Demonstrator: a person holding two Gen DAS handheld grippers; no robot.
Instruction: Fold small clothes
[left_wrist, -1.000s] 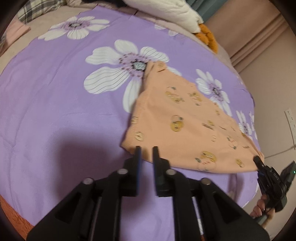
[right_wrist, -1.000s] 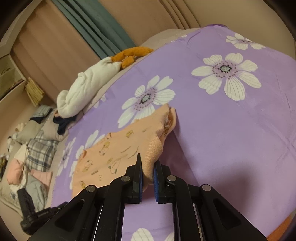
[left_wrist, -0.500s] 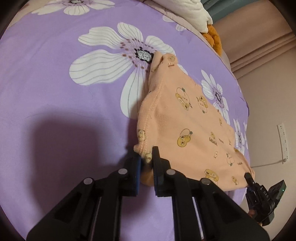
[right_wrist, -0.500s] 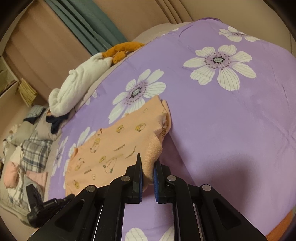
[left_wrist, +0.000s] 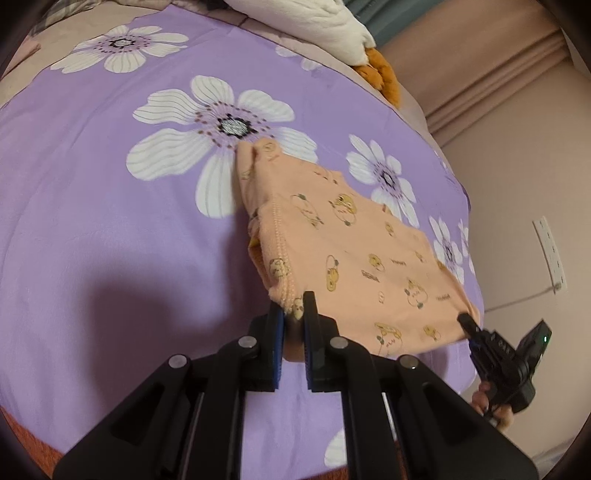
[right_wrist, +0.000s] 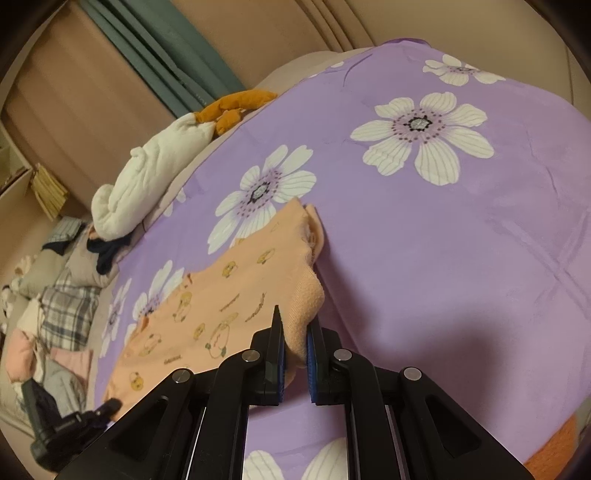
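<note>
Clearly the peach garment, printed with small cartoon figures, is light and thoroughly soft: it sags between its held corners and creases along its ribbed hem, so it will drape and slide rather than keep any shape. It lies spread on the bed, its far end resting across a white flower of the purple blanket, its near edge lifted slightly. Corners and the thicker stitched hem look like the sound places to take hold, since a pinch in the middle would likely only bunch the cloth. That is where it is held now. The left hand-held gripper is clamped on the near corner of the hem, fabric pinched between its blue pads. The right hand-held gripper is likewise closed on the opposite near corner, a fold of cloth bulging above its jaws.

Underneath, the blanket is plush and gives some grip, so I judge the cloth will drag a little instead of gliding. Beyond it sit a white padded bundle and an orange plush toy near teal curtains. A heap of other clothes, plaid among them, lies beside the bed.
</note>
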